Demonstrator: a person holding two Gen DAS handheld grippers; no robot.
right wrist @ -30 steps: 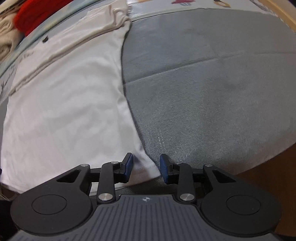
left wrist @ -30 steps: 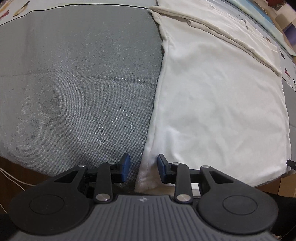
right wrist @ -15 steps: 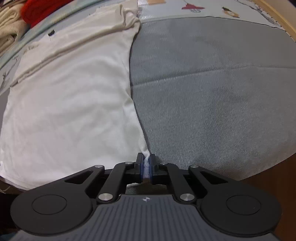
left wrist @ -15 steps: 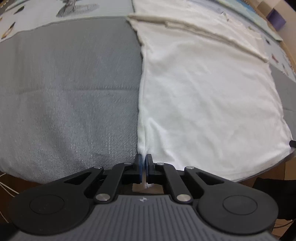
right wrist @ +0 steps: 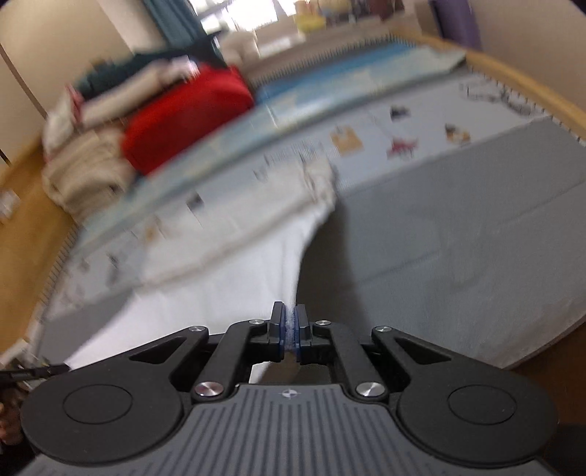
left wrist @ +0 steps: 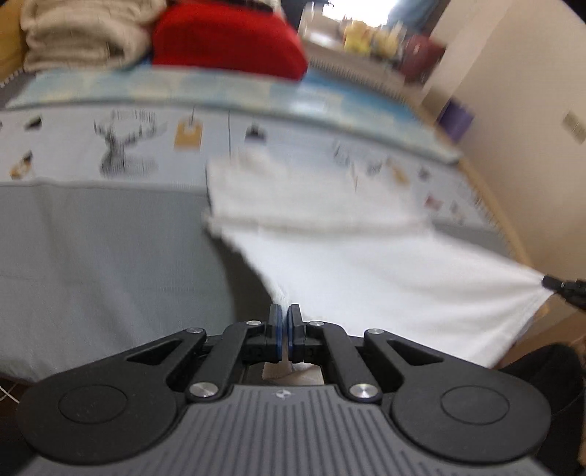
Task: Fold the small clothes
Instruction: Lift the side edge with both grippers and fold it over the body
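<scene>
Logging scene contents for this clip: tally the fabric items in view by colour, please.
White: 1, the garment pinched at two corners by the left gripper and right gripper
Red: 1, bundle
Beige: 1, folded pile
Grey: 1, mat
Total: 4

Wrist views, downward (shared shirt (left wrist: 366, 278))

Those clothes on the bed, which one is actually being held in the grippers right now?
The white garment, spread on the grey mat. The left gripper and right gripper each pinch a near corner. The red and beige folded pieces sit untouched behind.
</scene>
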